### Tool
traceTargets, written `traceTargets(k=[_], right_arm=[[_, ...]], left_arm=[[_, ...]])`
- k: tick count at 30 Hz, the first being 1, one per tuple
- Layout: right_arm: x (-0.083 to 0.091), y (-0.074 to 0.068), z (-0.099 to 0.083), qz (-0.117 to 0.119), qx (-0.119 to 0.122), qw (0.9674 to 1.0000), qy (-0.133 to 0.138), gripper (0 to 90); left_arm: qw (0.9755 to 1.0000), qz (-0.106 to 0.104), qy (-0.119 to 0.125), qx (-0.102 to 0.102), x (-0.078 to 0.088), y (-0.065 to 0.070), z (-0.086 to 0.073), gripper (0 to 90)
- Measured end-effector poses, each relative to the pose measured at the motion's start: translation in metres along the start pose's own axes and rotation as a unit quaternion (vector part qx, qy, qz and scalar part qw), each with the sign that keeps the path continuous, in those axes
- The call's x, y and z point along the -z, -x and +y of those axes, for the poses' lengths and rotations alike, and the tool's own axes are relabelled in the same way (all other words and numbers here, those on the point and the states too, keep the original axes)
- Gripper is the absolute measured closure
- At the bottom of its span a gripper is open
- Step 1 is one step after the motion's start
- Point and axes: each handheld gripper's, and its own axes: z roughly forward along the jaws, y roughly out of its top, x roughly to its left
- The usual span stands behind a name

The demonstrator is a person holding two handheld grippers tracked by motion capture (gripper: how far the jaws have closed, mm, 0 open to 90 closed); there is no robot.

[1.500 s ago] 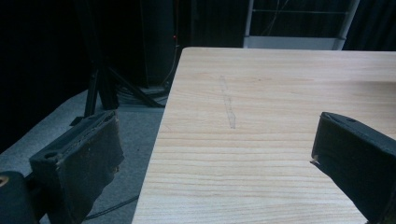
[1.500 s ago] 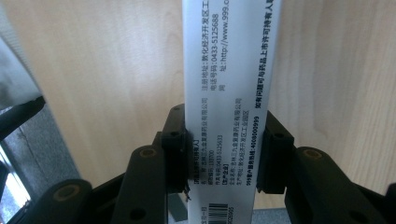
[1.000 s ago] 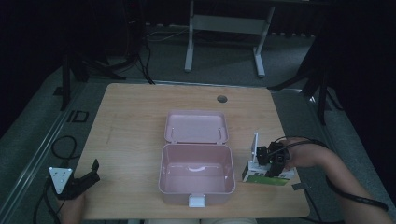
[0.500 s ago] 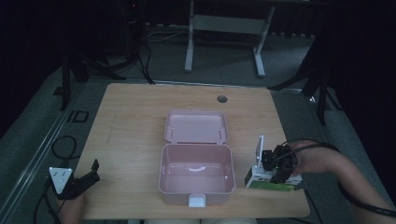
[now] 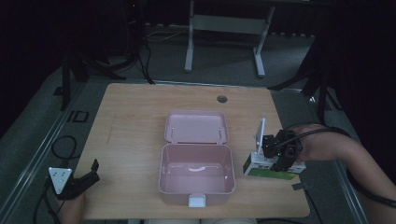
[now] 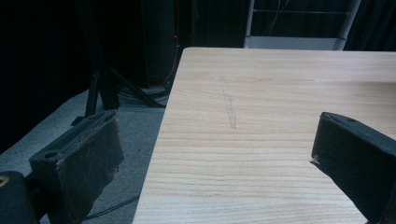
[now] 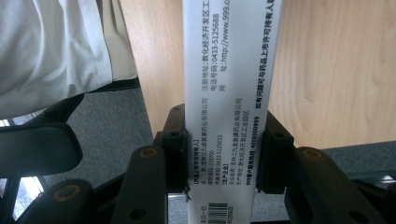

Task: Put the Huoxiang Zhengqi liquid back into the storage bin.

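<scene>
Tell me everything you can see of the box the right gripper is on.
The box is a flat white carton, cardboard by its look, with a green panel on its upper face and an open end flap standing up. One narrow side carries small black Chinese print, a phone number and a barcode. It lies near the table's right edge, right of the open pink case, apart from it. The right gripper is clamped across its narrow sides.

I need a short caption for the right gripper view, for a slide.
Right gripper shut on a white medicine box with printed text, held above the wooden table.
</scene>
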Motion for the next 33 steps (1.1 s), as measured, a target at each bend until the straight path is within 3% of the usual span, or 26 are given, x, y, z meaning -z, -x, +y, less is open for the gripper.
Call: traceTargets(k=[12,33], right_arm=[[0.031,0.0,0.025,-0.004,0.008,1.0,0.001,61.9],[0.044,-0.007,0.09,-0.002,0.049,0.9987,0.013,61.9]], left_arm=[[1.0,0.0,0.0,-0.001,0.0,0.0,0.0,2.1],[1.0,-0.001,0.0,-0.002,0.0,0.0,0.0,2.1]])
